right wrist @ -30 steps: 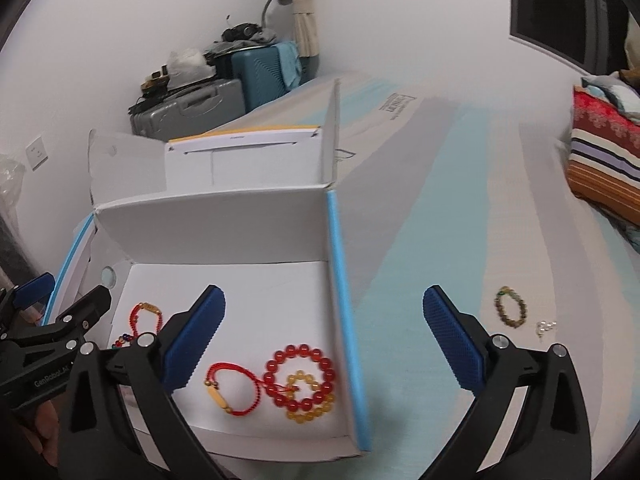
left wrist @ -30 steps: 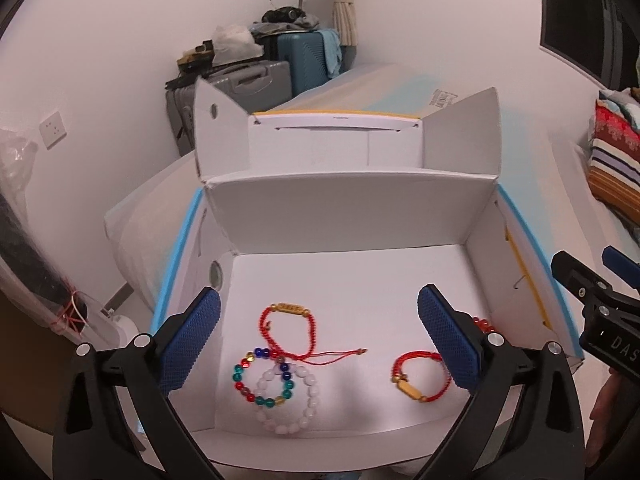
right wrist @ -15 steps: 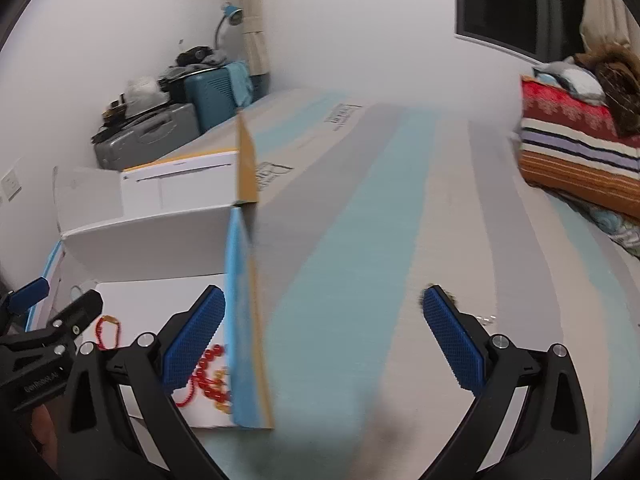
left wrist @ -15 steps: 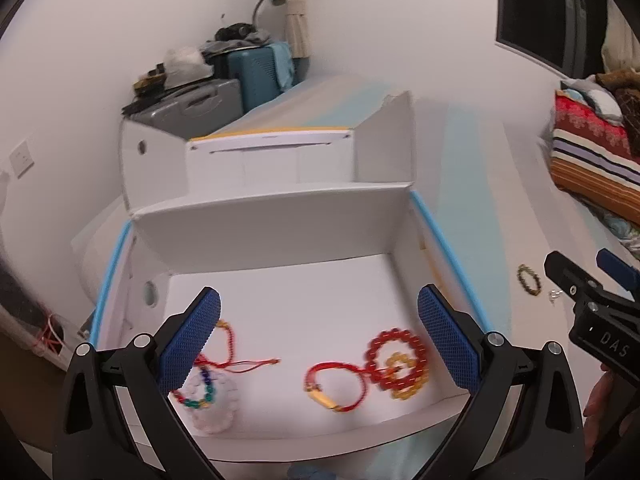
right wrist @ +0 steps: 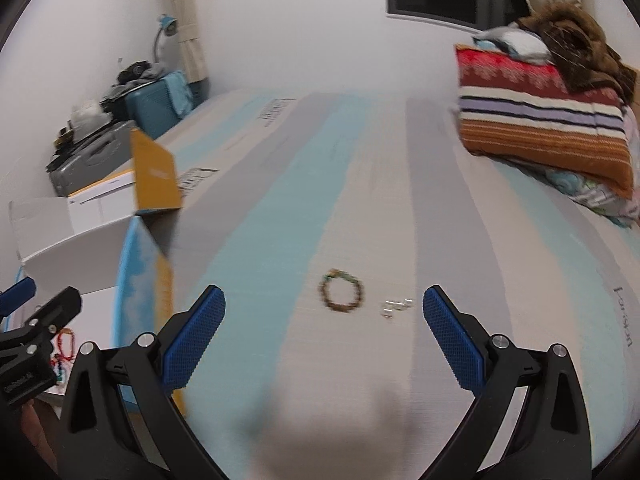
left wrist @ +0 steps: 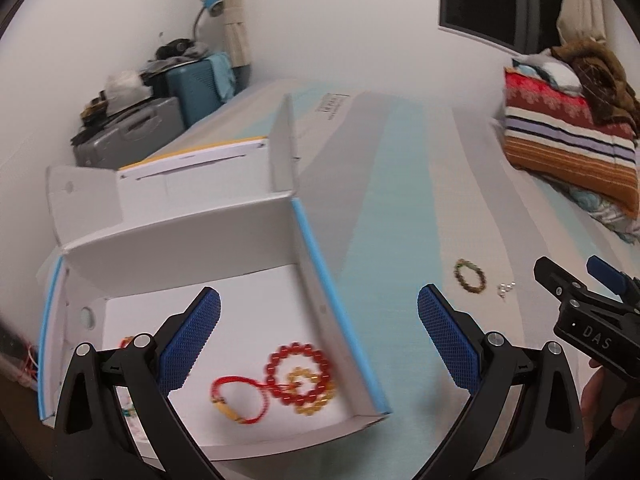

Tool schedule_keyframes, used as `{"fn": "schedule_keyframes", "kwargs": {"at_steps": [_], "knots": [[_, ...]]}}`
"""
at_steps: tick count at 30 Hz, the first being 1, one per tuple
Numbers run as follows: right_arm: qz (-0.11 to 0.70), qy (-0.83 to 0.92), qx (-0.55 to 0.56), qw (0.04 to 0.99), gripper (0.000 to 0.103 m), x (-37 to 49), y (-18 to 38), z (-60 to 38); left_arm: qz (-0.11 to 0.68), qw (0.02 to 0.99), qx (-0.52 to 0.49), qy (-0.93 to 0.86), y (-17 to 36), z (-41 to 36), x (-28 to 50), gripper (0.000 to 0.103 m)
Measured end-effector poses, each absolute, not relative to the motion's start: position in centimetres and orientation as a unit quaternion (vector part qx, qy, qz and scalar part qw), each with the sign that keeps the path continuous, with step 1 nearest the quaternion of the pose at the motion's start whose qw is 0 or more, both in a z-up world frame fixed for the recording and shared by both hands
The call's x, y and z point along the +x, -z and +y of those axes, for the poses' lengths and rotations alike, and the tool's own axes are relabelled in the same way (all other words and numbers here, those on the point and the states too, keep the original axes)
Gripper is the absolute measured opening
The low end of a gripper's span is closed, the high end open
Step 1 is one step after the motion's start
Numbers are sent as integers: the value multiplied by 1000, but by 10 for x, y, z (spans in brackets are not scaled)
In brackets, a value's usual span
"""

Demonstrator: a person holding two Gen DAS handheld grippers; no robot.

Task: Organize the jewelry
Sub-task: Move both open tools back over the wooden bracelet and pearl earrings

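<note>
the left gripper (left wrist: 318,344), black with blue ribbed pads, has its jaws spread wide and empty above the right wall of the open white cardboard box with blue edging (left wrist: 340,320). inside the box, on its white floor, lie a bracelet of large red beads (left wrist: 276,364) overlapping a smaller amber bead bracelet (left wrist: 316,404), and just left of them a red cord bracelet with a gold bar (left wrist: 234,400). more beaded pieces at the box's left side are mostly hidden behind the left finger, so their kind is hard to make out.

the right gripper (right wrist: 324,336), of the same build, is also wide apart and holds nothing. ahead of it, on the striped grey and pale blue mattress (right wrist: 460,208), lies a small brown and green bead bracelet (right wrist: 341,295), and just right of it a few tiny silvery pieces (right wrist: 396,307), blurred and too small to identify. both lie well apart from the box. a folded striped blanket (right wrist: 540,120) lies at the far right.
</note>
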State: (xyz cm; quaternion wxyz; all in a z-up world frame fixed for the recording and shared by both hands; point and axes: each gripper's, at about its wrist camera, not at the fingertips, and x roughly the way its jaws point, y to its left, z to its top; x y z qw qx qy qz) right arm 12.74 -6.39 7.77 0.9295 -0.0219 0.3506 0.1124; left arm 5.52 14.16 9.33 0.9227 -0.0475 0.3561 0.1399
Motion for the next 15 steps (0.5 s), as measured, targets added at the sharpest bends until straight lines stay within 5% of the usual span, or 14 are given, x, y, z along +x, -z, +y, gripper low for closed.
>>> {"fn": "schedule_keyframes", "kwargs": {"at_steps": [15], "knots": [[398, -63, 7, 915, 95, 175, -46, -131, 396, 914, -48, -78, -63, 79, 125, 97]]}}
